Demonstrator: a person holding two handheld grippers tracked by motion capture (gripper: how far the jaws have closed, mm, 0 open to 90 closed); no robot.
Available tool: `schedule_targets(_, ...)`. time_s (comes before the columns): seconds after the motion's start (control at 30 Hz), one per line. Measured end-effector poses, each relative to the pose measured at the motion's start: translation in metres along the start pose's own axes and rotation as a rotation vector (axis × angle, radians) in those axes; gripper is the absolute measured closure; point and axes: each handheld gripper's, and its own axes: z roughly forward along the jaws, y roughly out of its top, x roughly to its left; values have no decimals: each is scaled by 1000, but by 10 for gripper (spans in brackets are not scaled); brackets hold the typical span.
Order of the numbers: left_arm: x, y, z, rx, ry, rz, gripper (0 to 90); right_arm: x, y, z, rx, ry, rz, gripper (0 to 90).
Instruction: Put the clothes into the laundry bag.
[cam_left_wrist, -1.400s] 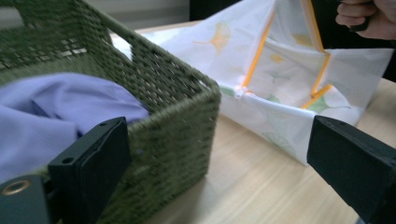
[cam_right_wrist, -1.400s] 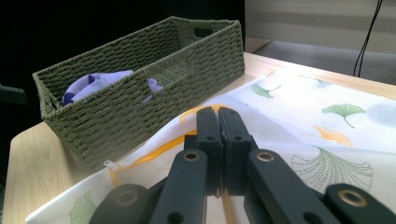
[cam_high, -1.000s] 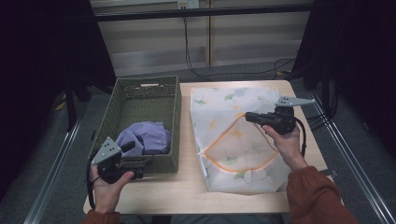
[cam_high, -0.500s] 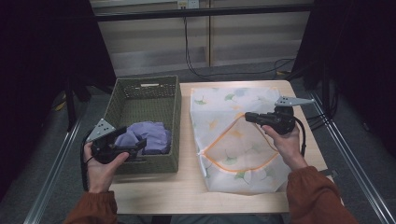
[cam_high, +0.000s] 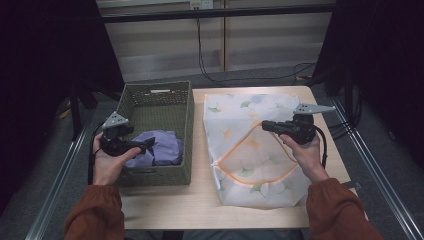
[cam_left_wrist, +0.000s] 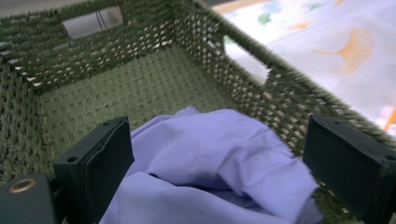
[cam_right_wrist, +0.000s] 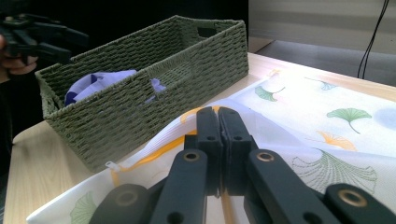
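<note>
A: What differs from a second ago?

B: The left claw (cam_high: 142, 145) has moved from the near left corner of the woven basket (cam_high: 186, 135) up along its left wall and now reaches over the rim, above the lilac cloth (cam_high: 162, 149). The right claw (cam_high: 266, 125) has not shifted; it sits over the mesh bag (cam_high: 240, 115) as before.

A: And their jaws?

B: In the left gripper view the left claw's jaws are spread wide, the cloth (cam_left_wrist: 219, 158) lying between and below them; no pad visibly presses on it. The right claw (cam_right_wrist: 218, 135) is pressed together on the bag's orange-trimmed edge (cam_right_wrist: 154, 151), pinching it.

A: Room to move?

B: The cloth lies in the near half of the basket; the far half of the floor (cam_left_wrist: 140, 88) is bare. The basket stands just beside the bag on the bench (cam_high: 200, 205), with a narrow strip of wood between them. The bag's near edge lies close to the bench's front edge.

A: Materials?

B: The basket is stiff olive weave, rectangular, with handle slots. The cloth is soft, crumpled, smooth. The bag is thin white fabric printed with ginkgo leaves, its orange zipper curving in an arc.
</note>
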Motion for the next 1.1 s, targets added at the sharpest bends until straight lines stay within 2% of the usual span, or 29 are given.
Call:
schedule_targets(0.07, 3, 2, 6, 26, 1, -9, 74, 0, 0, 0, -1, 2, -2, 884)
schedule_targets(0.13, 2, 2, 10, 38, -6, 16, 76, 1, 0, 0, -2, 8, -4, 884)
schedule_targets(0.27, 3, 3, 18, 63, -17, 14, 79, 1, 0, 1, 0, 10, -2, 884)
schedule_targets(0.3, 5, 4, 24, 97, -16, 23, 79, 1, 0, 1, 1, 15, -4, 884)
schedule_targets(0.33, 5, 4, 24, 97, -16, 23, 77, 1, 0, 0, 1, 13, -5, 884)
schedule_targets(0.37, 7, 4, 30, 124, -19, 27, 77, 1, 0, 0, -2, 13, -8, 884)
schedule_targets(0.43, 7, 6, 36, 153, -9, 44, 78, 1, 0, 1, -1, 8, -7, 884)
schedule_targets(0.47, 7, 6, 36, 153, -9, 44, 78, 1, 0, 1, 1, 9, -6, 884)
schedule_targets(0.5, 9, 7, 42, 176, -14, 44, 77, 1, -1, 2, 3, 10, -7, 884)
schedule_targets(0.57, 11, 6, 46, 185, -3, 28, 77, 1, -1, 2, 7, 11, -5, 884)
schedule_targets(0.6, 13, 6, 49, 207, -4, 25, 76, 1, -1, 2, 6, 11, -4, 884)
schedule_targets(0.67, 18, 5, 55, 241, -21, -6, 63, 1, -1, 2, 7, 11, -7, 884)
schedule_targets(0.7, 19, 5, 57, 253, -13, -18, 63, 1, -1, 2, 7, 12, -5, 884)
schedule_targets(0.77, 20, 6, 61, 289, -9, -5, 64, 0, -1, 2, 7, 9, -5, 884)
schedule_targets(0.83, 23, 5, 67, 327, -14, -27, 62, 0, -1, 2, 8, 4, -4, 884)
schedule_targets(0.93, 27, 5, 76, 389, 20, -7, 62, 0, -1, 2, 9, 5, -2, 884)
schedule_targets(1.03, 30, 2, 83, 435, 8, -45, 59, 0, -1, 2, 11, 4, -3, 884)
schedule_targets(1.1, 31, 0, 88, 467, 18, -44, 47, -1, -1, 2, 15, 8, 1, 884)
